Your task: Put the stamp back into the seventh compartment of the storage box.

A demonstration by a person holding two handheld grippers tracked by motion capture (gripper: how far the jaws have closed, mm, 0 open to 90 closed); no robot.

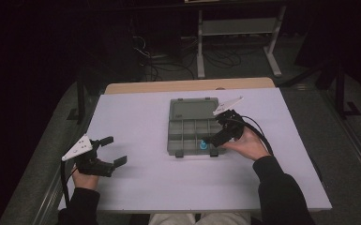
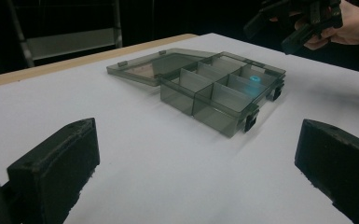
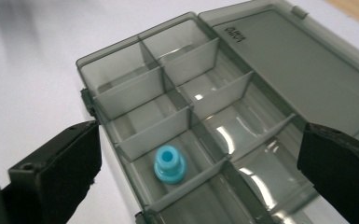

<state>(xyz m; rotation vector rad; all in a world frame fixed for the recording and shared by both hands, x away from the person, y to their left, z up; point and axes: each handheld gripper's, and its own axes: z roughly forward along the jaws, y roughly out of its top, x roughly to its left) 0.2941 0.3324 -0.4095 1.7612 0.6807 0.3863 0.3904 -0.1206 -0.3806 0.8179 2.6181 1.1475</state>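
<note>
A grey see-through organizer box (image 1: 182, 132) lies open at the middle of the white table (image 1: 145, 187), its lid (image 1: 193, 109) flat behind it. A small blue ring-shaped part (image 3: 169, 164) stands in a compartment at the box's front right (image 1: 202, 144), also seen in the left gripper view (image 2: 255, 79). My right gripper (image 1: 218, 131) hovers just above that corner, open and holding nothing; in its own view (image 3: 203, 140) the jaws stand wide on either side of the part. My left gripper (image 1: 114, 150) rests open over bare table at the front left (image 2: 198, 135), well away from the box.
The other compartments of the box look bare. A wooden strip (image 1: 187, 86) runs along the table's far edge. Behind it stand a metal frame (image 1: 236, 28) and loose cables (image 1: 169, 61) on the dark floor.
</note>
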